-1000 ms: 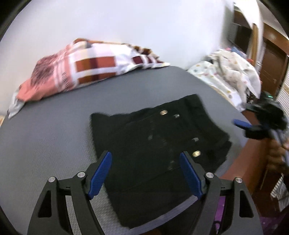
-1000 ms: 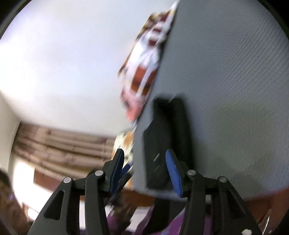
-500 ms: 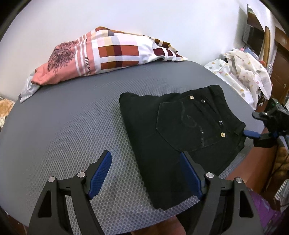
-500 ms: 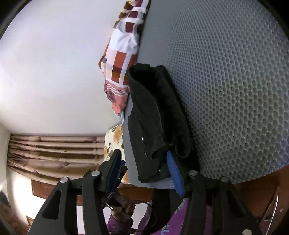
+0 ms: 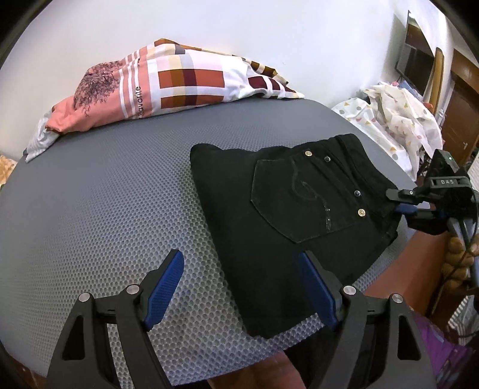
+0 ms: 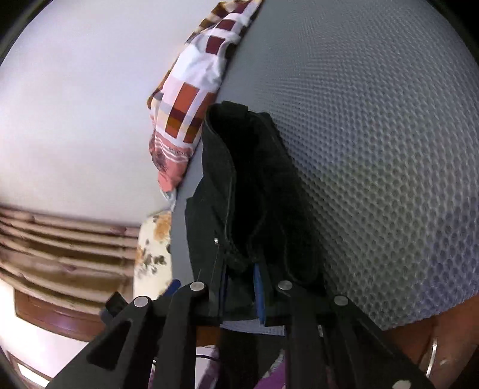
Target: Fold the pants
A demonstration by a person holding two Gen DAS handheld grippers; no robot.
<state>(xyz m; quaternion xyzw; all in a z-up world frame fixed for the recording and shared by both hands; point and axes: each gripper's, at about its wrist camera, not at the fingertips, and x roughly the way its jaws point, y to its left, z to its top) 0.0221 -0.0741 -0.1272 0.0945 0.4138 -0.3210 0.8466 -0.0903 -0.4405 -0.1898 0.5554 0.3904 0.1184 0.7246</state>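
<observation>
Already folded into a thick rectangle, the black pants (image 5: 287, 227) lie on the grey honeycomb-textured mat (image 5: 104, 209) near its front right corner, back pocket up, with brass rivets showing along the waistband side. At the waistband edge, the right hand-held gripper (image 5: 402, 203) has come in from the side; in the right wrist view its blue pads (image 6: 258, 291) stand narrow and are closing, with the bunched black fabric of the pants (image 6: 248, 191) between them, pressed at the edge. The left hand-held gripper (image 5: 239, 287) hovers above the near edge of the mat with its jaws spread wide and nothing gripped; its right blue finger overlaps the near corner of the pants in the view, while its left finger hangs over bare mat. Whether that right finger touches the cloth cannot be told. Behind the pants, well apart at the far edge of the mat against the white wall (image 5: 239, 27), lies a pillow (image 5: 167, 86) in a pink, white and rust checked cover. To the right, beyond the mat, a pale sheet with small coloured triangles (image 5: 395, 119) is heaped up, and a dark wooden door (image 5: 458, 98) stands behind it. A person's hand (image 5: 458, 260) holds the right tool's grip at the frame's right edge.
</observation>
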